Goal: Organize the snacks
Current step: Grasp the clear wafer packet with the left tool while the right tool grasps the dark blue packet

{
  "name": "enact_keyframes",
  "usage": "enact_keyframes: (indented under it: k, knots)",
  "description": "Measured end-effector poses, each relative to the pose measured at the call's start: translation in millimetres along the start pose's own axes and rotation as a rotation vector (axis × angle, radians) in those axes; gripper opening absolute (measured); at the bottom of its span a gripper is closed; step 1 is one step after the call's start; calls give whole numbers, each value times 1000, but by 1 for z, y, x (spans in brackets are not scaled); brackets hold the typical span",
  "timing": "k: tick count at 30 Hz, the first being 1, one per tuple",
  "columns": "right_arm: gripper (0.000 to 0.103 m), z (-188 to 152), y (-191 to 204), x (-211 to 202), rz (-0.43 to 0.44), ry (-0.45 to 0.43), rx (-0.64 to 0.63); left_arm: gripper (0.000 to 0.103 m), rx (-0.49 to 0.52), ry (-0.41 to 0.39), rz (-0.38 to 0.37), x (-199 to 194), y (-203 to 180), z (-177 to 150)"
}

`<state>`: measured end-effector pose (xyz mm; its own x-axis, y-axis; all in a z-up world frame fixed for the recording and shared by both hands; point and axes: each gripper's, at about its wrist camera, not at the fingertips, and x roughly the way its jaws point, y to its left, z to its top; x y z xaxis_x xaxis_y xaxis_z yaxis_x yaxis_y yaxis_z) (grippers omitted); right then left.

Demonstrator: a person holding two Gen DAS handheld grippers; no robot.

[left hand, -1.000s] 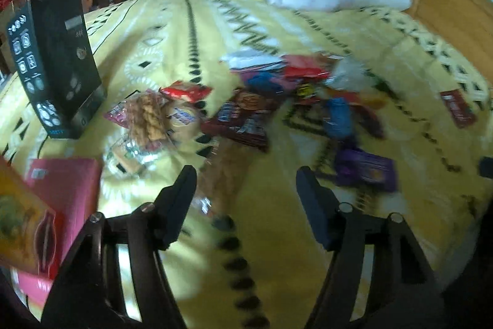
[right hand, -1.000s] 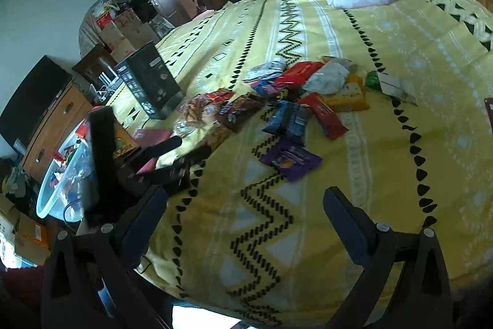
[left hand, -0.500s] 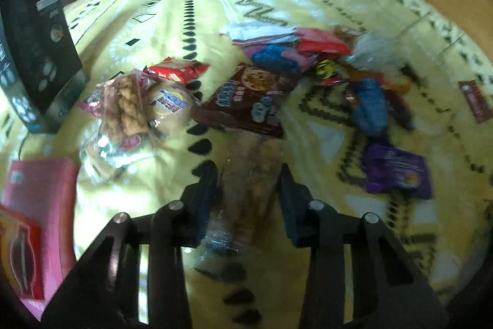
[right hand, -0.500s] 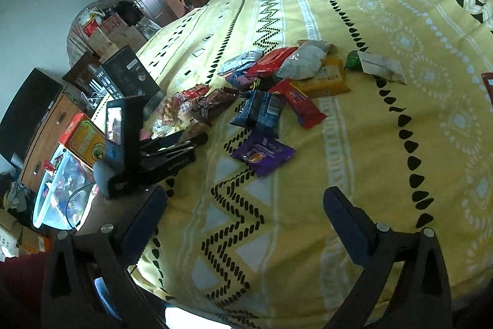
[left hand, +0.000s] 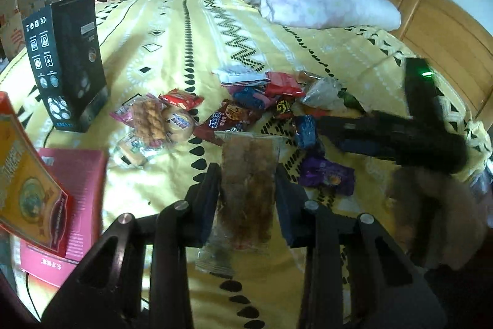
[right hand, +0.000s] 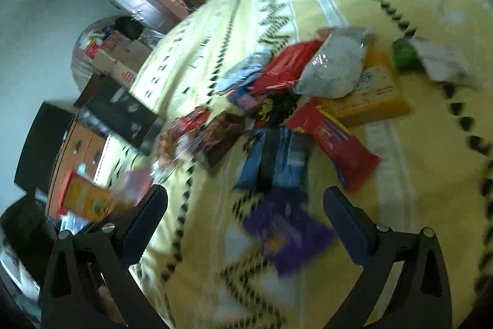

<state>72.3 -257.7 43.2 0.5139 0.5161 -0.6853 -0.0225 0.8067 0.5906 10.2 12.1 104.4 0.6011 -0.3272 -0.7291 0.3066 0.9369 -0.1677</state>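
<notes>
My left gripper (left hand: 248,190) is shut on a long clear packet of brown snack (left hand: 248,193) and holds it above the yellow bedspread (left hand: 172,51). Beyond it lies a heap of snack packets (left hand: 265,100). My right gripper (right hand: 245,216) is open and empty, hovering just over a purple packet (right hand: 286,233); blue packets (right hand: 271,159) and a red packet (right hand: 339,141) lie past it. The right gripper also shows in the left wrist view (left hand: 400,134), blurred, above the purple packet (left hand: 326,176).
A black box (left hand: 66,60) stands at the left of the bed. A pink box (left hand: 74,202) and an orange box (left hand: 24,190) sit at the near left. A pillow (left hand: 320,2) and wooden headboard (left hand: 446,30) lie at the back right.
My left gripper closed on the brown snack packet and lifted it off the bed. My right gripper moved in toward the purple packet, staying open.
</notes>
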Motion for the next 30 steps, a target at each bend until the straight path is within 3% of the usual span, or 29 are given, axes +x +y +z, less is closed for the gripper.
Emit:
enact_keyframes:
  k: [4,6,7,9,10,16,20,24,26,28,30]
  knots:
    - [99,9,-4,30,-41,8,11,35,-17,-3,1,-2,1,1]
    - [89,9,-5,40,-66,4,-12,35,-14,-5,7,-2,0,1]
    - [73,9,-4,43,-93,-6,-35,35,-14,-4,6,-2,-1,2]
    - [53,8,-7,44,-102,-6,-40,35,-12,-6,9,-4,-2,1]
    - [52,7,-5,42,-101,-9,-56,35,-10,-11,14,-5,-3,1]
    - [51,-11,42,-7,-117,-46,-268,35,-13,-47,7,-18,0,-2]
    - [51,-49,68,-35,-159,21,-418,35,6,-23,8,-15,1,-12]
    - [52,-92,60,-39,-198,116,-443,35,-24,69,-9,8,12,-34]
    - [52,-103,47,-32,-203,148,-418,36,-40,126,-33,24,17,-43]
    - [52,-107,39,-26,-207,164,-398,36,-38,150,-8,34,19,-49]
    - [53,-109,38,-26,-206,157,-396,48,-45,152,14,38,21,-53]
